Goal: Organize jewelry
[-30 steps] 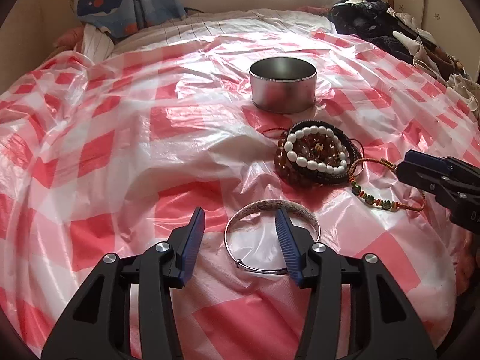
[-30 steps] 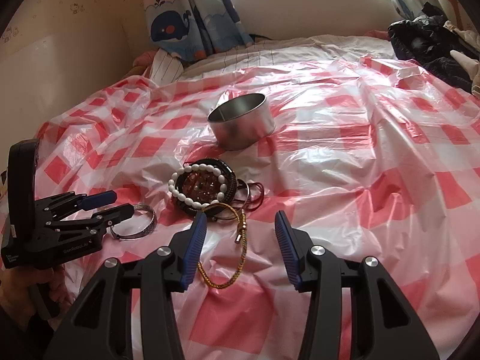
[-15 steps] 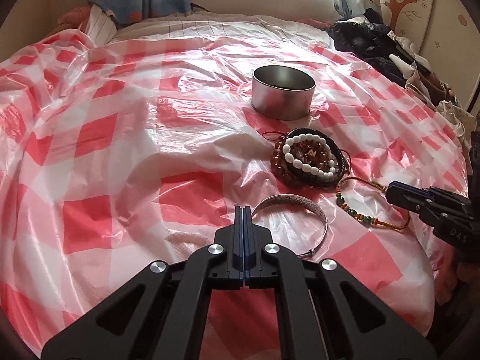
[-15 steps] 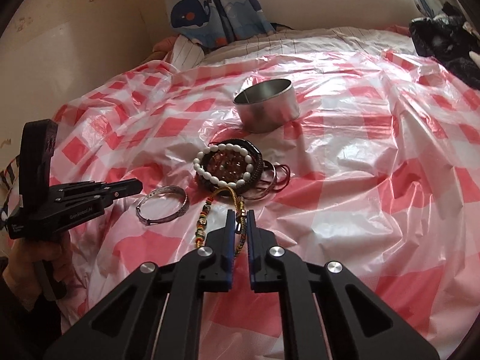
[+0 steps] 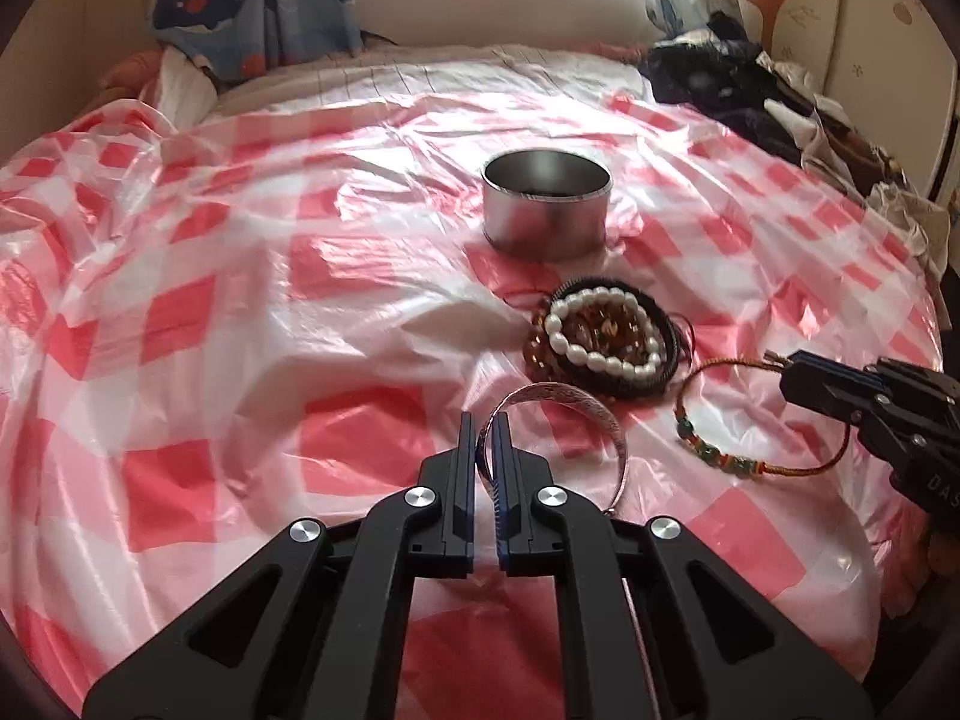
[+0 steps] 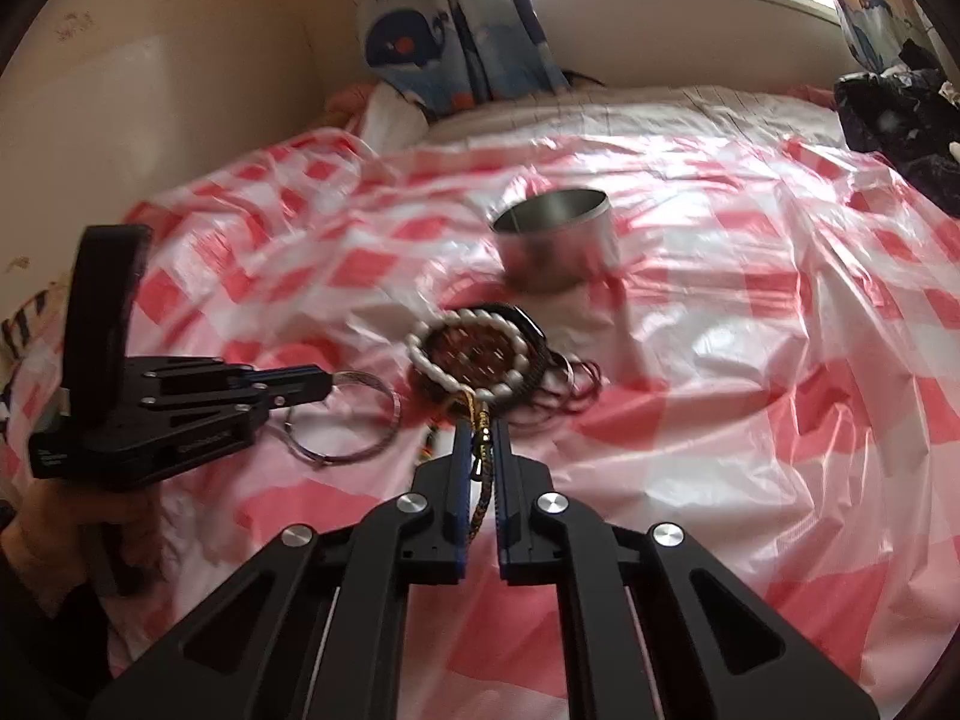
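A bed fills both views, covered with a crinkled red-and-white checked plastic sheet (image 5: 240, 312); whale-print curtains (image 6: 420, 42) hang under the window behind it, and dark clothing (image 5: 732, 84) is heaped at the far right corner.

The left gripper (image 5: 485, 429) has its jaws nearly together, pinched on the near rim of the silver bangle (image 5: 576, 414), which tilts up off the sheet. The right gripper (image 6: 478, 438) has just been closing and now clamps the gold braided cord bracelet (image 5: 750, 420) near its clasp; the cord's beaded stretch trails on the sheet.

Between the two lies a stack of bracelets topped by a white bead bracelet (image 5: 600, 336), with brown beads and dark bands underneath, not separable by eye. Beyond it stands an open round metal tin (image 5: 546, 204), its inside dark.

The only lettering is white print on the sides of the gripper bodies: "DAS" shows on the right one before the frame edge cuts it off, and the left one's is too blurred to read. A hand (image 6: 72, 516) grips the left tool's handle, partly cropped. The right wrist view is motion-blurred.
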Available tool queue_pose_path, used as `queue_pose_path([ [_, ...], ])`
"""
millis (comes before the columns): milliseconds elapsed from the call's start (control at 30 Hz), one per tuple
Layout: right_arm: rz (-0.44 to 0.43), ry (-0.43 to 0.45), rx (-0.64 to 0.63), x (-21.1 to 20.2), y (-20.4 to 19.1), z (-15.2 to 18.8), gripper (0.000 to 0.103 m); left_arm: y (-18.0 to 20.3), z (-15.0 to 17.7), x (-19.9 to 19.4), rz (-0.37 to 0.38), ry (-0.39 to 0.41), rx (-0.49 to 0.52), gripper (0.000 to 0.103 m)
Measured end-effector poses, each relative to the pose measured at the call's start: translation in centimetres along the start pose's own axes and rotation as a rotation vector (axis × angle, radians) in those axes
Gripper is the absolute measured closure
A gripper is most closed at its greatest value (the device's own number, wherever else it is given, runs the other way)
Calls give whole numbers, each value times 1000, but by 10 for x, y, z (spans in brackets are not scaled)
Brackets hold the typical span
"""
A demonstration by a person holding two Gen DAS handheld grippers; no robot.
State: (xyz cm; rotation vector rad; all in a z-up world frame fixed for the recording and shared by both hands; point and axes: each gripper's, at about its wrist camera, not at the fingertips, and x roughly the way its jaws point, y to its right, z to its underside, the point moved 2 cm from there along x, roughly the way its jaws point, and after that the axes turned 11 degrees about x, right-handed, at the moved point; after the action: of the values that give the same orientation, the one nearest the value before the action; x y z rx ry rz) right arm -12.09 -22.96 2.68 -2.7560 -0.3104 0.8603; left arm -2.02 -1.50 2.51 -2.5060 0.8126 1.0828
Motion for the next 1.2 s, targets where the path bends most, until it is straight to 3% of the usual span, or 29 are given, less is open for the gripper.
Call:
queue_pose_path([
  [133, 20, -88, 26, 18, 5, 6, 97, -15, 8, 11, 1, -61, -71, 98],
  [233, 49, -132, 66, 28, 16, 8, 95, -14, 12, 21, 5, -101, -71, 98],
  [367, 55, -123, 42, 30, 11, 6, 75, -10, 13, 25, 2, -108, -60, 95],
  [533, 77, -143, 38, 38, 11, 9, 75, -3, 12, 32, 24, -118, -39, 76],
  [633, 99, -160, 18, 43, 9, 12, 75, 5, 11, 34, 11, -120, -4, 71],
  [700, 106, -158, 8, 43, 8, 12, 89, 6, 11, 33, 9, -114, -5, 76],
  [733, 101, -155, 7, 43, 8, 13, 93, 4, 11, 32, 7, -109, -13, 89],
  [800, 95, -142, 4, 39, 7, 12, 94, 0, 11, 29, 20, -100, -32, 97],
  [1200, 121, -173, -13, 50, 5, 18, 94, 2, 14, 35, 15, -125, -22, 97],
])
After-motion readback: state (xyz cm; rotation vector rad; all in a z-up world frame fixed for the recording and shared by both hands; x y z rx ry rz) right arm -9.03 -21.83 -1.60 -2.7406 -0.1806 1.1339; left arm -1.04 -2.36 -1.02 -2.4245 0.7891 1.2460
